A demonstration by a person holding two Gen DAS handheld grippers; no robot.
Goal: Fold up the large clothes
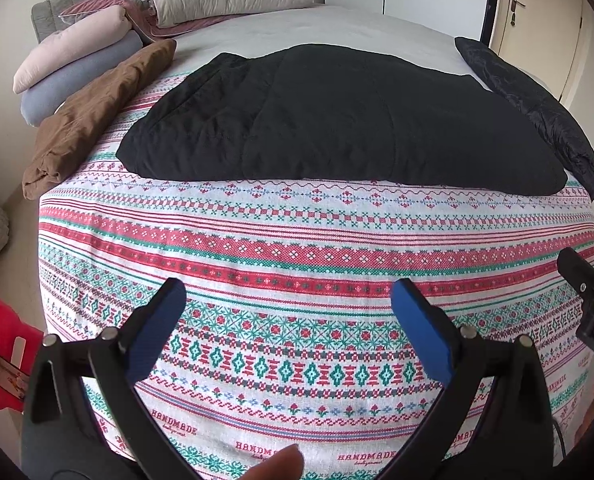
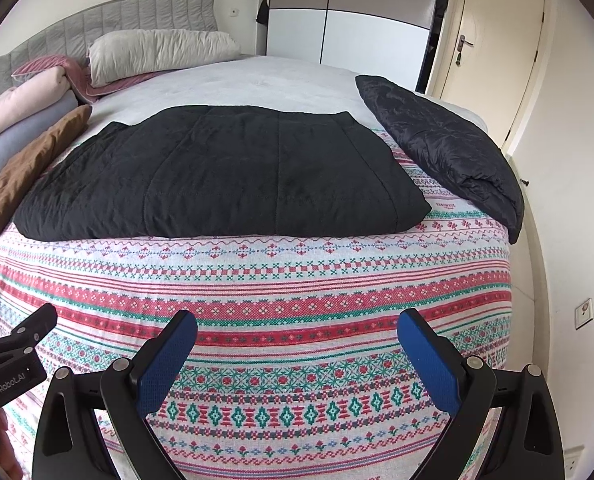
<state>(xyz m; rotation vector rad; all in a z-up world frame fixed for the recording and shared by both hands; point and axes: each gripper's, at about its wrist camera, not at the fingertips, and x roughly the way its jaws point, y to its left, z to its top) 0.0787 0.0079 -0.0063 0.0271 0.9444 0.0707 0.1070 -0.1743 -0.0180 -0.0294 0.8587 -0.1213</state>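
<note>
Black quilted garment (image 1: 337, 120) lay flat mid-bed on patterned cloth (image 1: 297, 264), near edge facing grippers. Left gripper (image 1: 289, 300) spread wide, empty, above cloth, well short of garment. Right gripper (image 2: 297, 332) likewise spread, empty. Judgement: garment appeared partly folded. Recommended approach: advance both together, pinch near corners through all layers, lift evenly, fold away, align edges.

One bed (image 2: 257, 80) is holding one patterned cover (image 2: 257, 300) and two black quilted garments: one (image 2: 217, 172) is lying flat, one (image 2: 449, 148) is sitting folded. One brown folded garment (image 2: 29, 164) is lying beside three stacked pillows (image 2: 25, 120). A fourth pillow (image 2: 157, 52) is leaning at the headboard (image 2: 97, 16). Two grippers, left (image 1: 287, 300) and right (image 2: 297, 336), are hovering with jaws spread.
</note>
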